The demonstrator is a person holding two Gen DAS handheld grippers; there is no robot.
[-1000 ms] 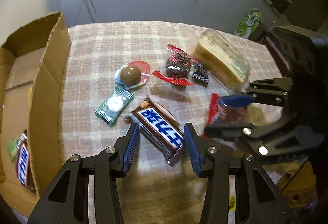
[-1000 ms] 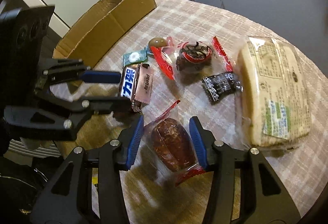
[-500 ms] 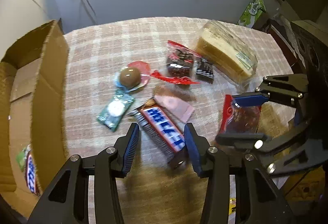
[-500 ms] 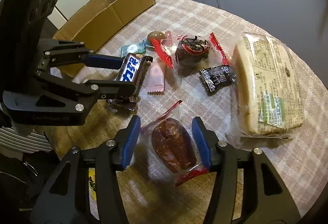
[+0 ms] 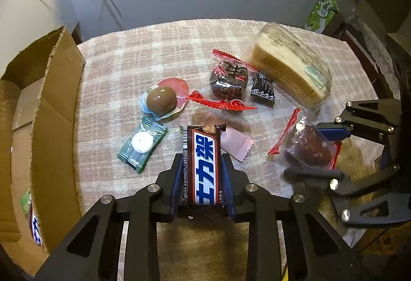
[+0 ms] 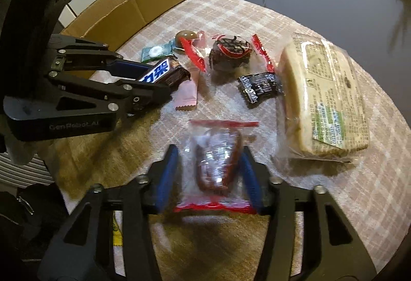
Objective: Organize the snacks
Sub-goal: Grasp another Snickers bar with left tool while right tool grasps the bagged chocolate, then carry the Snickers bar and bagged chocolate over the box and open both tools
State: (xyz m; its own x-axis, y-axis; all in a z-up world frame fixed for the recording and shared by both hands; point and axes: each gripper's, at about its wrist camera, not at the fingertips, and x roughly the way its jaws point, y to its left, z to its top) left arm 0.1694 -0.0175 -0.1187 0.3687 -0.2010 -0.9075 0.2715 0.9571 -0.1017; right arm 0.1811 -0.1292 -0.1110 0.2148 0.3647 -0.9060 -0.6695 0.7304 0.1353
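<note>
Left gripper (image 5: 201, 173) just closed onto chocolate bar (image 5: 203, 165), right gripper (image 6: 209, 165) onto blurred clear-wrapped date snack (image 6: 217, 160), both over plaid tablecloth (image 5: 123, 62) near loose sweets and sandwich pack (image 5: 290, 65); cardboard box (image 5: 54, 106) at left, contents mostly hidden.

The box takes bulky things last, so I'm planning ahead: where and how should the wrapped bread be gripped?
Grip the bread pack across its narrower width near the middle, coming from above. It lies flat and long on the table, so its long sides stand free.
</note>
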